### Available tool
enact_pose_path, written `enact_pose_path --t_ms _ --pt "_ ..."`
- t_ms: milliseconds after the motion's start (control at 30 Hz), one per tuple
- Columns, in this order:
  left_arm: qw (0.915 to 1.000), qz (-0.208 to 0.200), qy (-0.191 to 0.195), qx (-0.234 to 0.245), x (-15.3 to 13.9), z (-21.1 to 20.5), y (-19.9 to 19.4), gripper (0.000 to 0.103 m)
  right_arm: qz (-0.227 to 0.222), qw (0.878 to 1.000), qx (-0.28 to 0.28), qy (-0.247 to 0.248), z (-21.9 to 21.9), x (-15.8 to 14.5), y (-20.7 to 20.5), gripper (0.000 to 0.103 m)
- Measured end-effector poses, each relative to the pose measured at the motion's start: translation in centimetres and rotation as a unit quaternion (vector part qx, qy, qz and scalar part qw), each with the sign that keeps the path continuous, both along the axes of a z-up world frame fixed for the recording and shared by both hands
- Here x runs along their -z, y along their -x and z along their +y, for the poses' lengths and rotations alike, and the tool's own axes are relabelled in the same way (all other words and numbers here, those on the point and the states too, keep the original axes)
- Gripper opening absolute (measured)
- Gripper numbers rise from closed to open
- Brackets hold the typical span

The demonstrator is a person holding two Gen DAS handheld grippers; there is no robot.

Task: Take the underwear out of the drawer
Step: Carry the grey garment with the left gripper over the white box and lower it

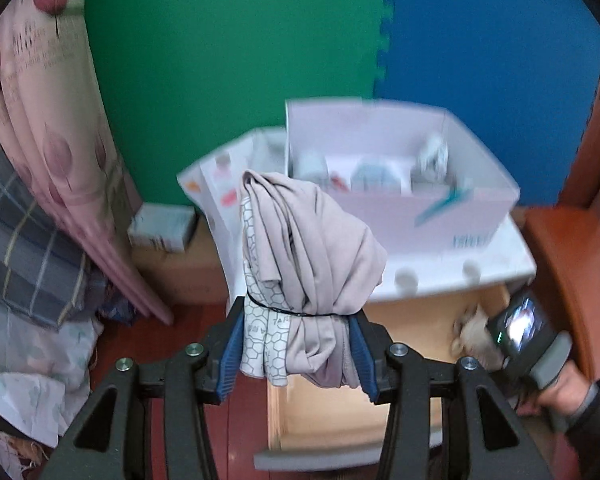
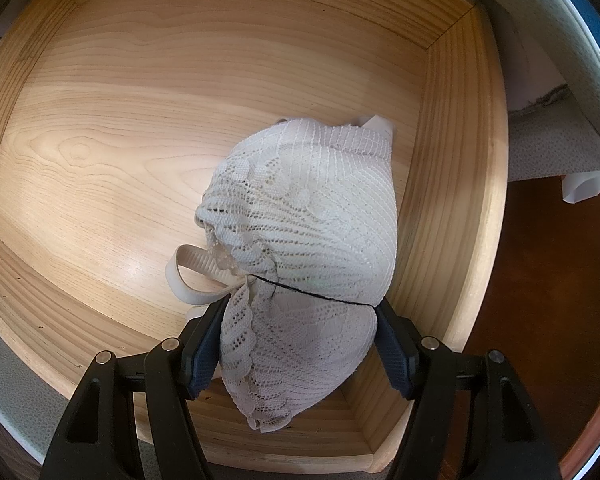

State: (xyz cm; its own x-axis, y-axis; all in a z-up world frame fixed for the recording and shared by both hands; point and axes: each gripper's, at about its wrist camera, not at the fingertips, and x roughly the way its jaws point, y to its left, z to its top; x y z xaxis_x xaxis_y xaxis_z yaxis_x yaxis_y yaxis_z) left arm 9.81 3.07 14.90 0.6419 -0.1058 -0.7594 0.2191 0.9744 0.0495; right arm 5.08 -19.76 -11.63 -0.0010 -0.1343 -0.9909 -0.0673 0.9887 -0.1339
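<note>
- Your left tool [image 1: 295, 350] was closed on a bundle of beige underwear [image 1: 308, 264], the blue pads pinching its lower part while the rest stood up above the jaws.
- That bundle was held clear above the open drawer [image 1: 412, 320], so I judged it already removed.
- Your right tool [image 2: 297, 346] was clamped on a white lace bra [image 2: 304, 240], gripped at its near end.
- The bra lay inside the drawer near its right wall [image 2: 448, 184]; whether it rested on the wooden floor or was just lifted, I could not tell.
- One strap [image 2: 187, 276] trailed to the left on the drawer floor and could drag on lifting.
- The white box [image 1: 400, 184] on top of the cabinet looked a possible receiving place, though this was only a judgement.
</note>
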Motion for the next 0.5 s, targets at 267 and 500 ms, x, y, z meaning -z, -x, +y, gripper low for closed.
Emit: enact_pose_path --t_ms 267,500 --pt "0.9991 -0.019 0.032 0.018 -4.5 -2.3 -7.1 0.048 0.0 1.0 -0.001 0.001 0.0 0.0 -0.1 0.065" --pt "0.9984 0.03 0.044 0.021 -2.1 -4.6 -13.3 0.048 0.001 1.0 -0.001 0.0 0.1 0.0 -0.1 0.065"
